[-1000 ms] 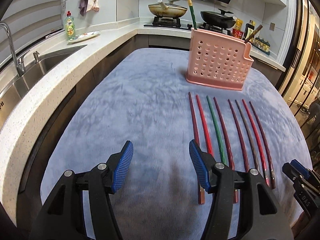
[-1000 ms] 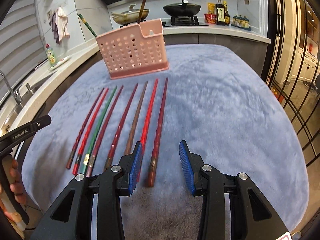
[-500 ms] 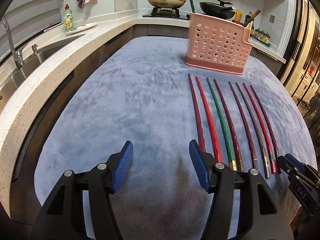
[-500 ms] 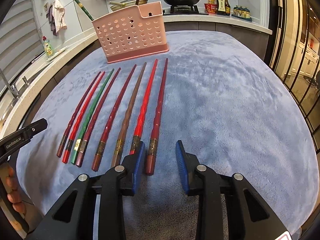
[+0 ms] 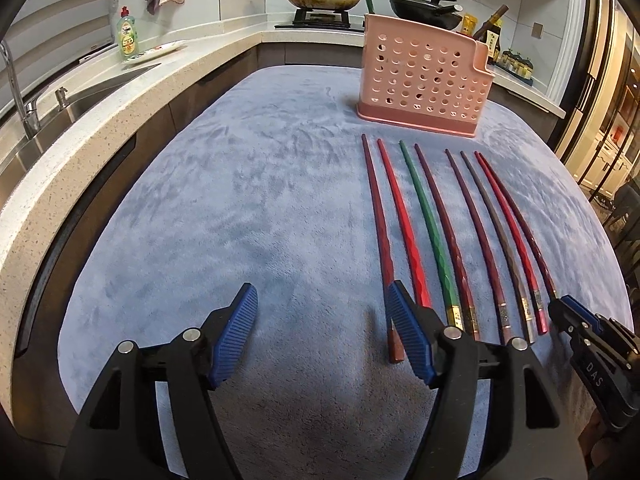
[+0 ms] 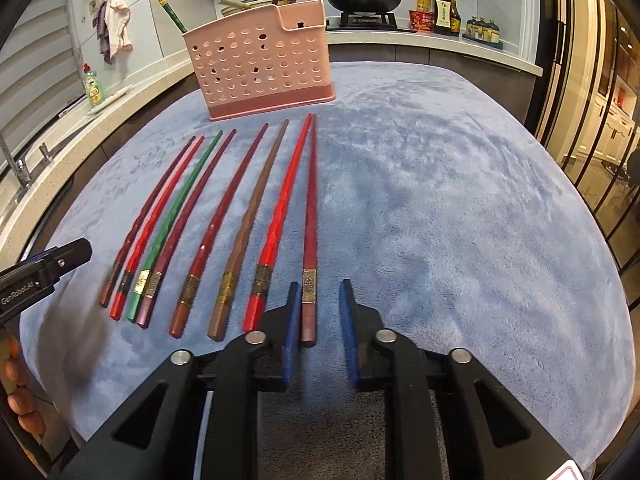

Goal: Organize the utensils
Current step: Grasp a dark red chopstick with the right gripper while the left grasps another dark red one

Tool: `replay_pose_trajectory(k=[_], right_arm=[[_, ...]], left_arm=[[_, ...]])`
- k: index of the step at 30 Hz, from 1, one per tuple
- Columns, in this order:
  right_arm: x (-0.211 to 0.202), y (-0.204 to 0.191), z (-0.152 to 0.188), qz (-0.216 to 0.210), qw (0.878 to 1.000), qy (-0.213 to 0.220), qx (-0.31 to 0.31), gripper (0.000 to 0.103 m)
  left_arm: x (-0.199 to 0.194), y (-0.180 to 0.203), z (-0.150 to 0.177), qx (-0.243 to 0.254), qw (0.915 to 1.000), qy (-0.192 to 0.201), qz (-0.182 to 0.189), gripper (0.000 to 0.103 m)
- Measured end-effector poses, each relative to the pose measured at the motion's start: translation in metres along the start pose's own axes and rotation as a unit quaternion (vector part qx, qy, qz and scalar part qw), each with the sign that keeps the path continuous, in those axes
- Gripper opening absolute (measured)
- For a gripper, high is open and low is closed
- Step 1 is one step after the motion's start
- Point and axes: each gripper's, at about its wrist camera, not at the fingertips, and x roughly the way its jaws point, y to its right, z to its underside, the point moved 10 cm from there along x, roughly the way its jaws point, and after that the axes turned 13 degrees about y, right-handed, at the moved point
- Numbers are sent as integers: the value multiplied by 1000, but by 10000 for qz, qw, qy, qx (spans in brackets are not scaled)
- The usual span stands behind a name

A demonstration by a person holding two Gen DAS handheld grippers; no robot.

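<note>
Both tongs gape empty: the right gripper (image 6: 320, 308), low centre, straddles the handle of the rightmost dark-red chopstick (image 6: 309, 240), so pinching and carrying it to the pink holder (image 6: 260, 68) at upper centre seems next, while the left gripper (image 5: 320, 320) hovers wide.

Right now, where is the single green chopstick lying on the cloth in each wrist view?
Left wrist: green chopstick lies right of centre, third from the left.
Right wrist: green chopstick lies left of centre, also third from the left.
Shared landmark: the pink holder stands beyond the row.
</note>
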Motion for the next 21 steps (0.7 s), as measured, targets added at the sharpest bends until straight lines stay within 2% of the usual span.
replay_pose_trajectory(k=[7,21], right_arm=[[0,5,0,6,9999,0,120,8],[-2,7,0,-23,9998,-3,209,8]], left_arm=[[1,9,7,53,9999,-71,85,66],[13,17,26,169,9995,-262,67,63]])
